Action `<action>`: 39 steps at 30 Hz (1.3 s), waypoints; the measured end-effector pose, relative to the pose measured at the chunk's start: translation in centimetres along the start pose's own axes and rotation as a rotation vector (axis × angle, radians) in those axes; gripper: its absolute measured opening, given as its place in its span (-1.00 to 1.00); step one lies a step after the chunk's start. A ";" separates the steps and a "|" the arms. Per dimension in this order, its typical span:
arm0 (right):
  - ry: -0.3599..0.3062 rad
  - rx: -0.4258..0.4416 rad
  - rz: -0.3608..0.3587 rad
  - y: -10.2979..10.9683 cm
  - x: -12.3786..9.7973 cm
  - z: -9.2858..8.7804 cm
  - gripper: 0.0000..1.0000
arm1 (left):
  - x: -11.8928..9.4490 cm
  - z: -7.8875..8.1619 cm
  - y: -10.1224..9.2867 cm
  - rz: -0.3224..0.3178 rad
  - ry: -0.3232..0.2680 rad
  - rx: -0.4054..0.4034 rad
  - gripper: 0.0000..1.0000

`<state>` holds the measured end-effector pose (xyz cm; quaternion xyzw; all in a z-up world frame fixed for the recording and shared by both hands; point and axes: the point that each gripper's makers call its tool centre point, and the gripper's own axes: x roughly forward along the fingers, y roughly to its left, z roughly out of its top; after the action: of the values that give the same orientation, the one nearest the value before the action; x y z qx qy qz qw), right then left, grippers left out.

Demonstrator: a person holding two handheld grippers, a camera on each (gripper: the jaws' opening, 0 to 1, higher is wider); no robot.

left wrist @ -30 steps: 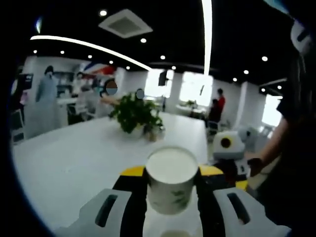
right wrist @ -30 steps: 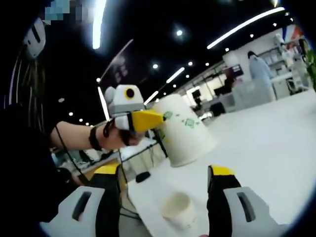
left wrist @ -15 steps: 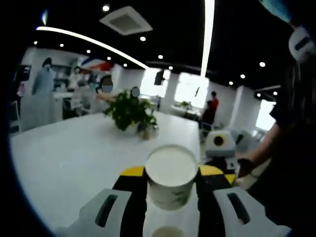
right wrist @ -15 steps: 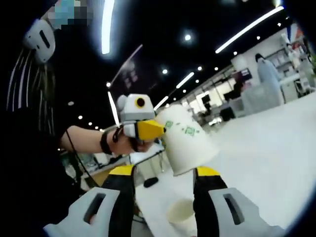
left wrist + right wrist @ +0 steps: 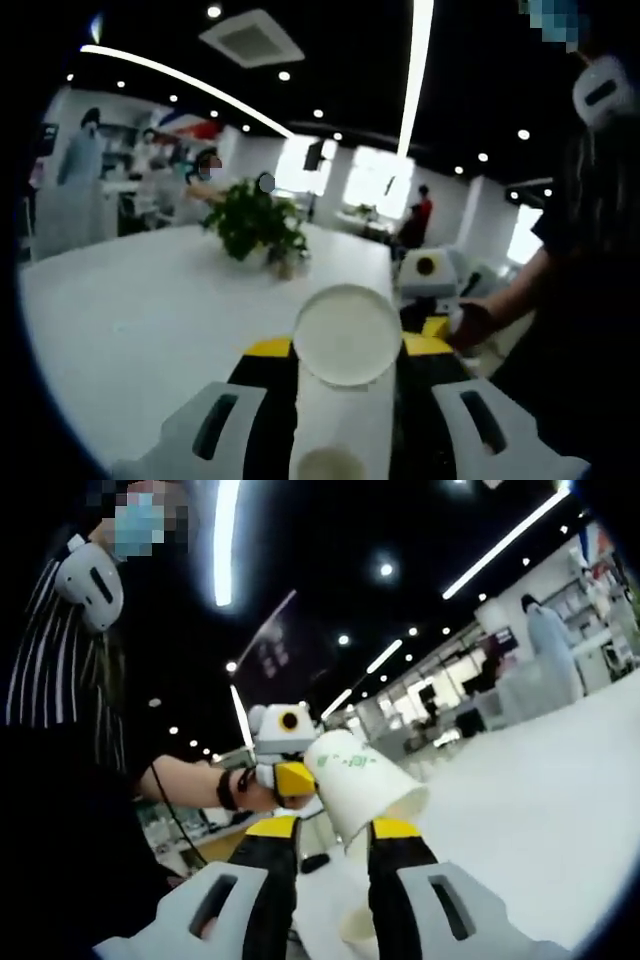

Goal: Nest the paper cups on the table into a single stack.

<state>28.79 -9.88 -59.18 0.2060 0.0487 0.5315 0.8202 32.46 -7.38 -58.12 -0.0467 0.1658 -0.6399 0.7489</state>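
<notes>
My left gripper (image 5: 347,350) is shut on a white paper cup (image 5: 347,335), whose round base faces the left gripper view. In the right gripper view that cup (image 5: 358,785), with green print, tilts with its wide rim pointing down to the right, held by the left gripper (image 5: 290,777) in a person's hand. A second paper cup (image 5: 356,912) stands on the white table (image 5: 540,810) below it, between the jaws of my right gripper (image 5: 332,830), which press in close on it. The second cup (image 5: 330,465) sits low between my left jaws. The right gripper (image 5: 432,300) is just beyond the held cup.
A potted green plant (image 5: 255,225) stands mid-table, further back. The table edge (image 5: 325,880) runs near the second cup. The person's dark sleeve and body (image 5: 580,330) fill the right side. Other people stand by shelves at the far left (image 5: 80,170).
The right gripper's jaws have narrowed around the cup on the table. The left gripper has tipped its cup, so the base now faces its camera, and has come closer above the second cup.
</notes>
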 end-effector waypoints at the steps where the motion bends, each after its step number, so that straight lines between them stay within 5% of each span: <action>1: -0.005 0.004 0.005 0.0 0.0 0.2 -0.59 | -0.1 0.0 -0.1 -0.003 -0.003 0.001 -0.25; 11: -0.031 0.019 0.068 0.7 0.0 1.9 -0.89 | -0.5 -0.3 -1.0 -0.040 -0.011 0.004 -0.26; 21: 0.000 0.102 0.185 2.8 0.3 2.1 -1.00 | -1.1 -0.9 -1.5 -0.048 -0.025 0.016 -0.25; 39: 0.040 0.101 0.162 2.0 0.8 1.9 -1.00 | -2.1 -1.4 -0.8 0.033 -0.099 0.050 -0.19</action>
<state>27.96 -9.01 -56.58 0.2396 0.0748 0.5968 0.7621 31.04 -5.29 -58.78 -0.0571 0.1132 -0.6282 0.7677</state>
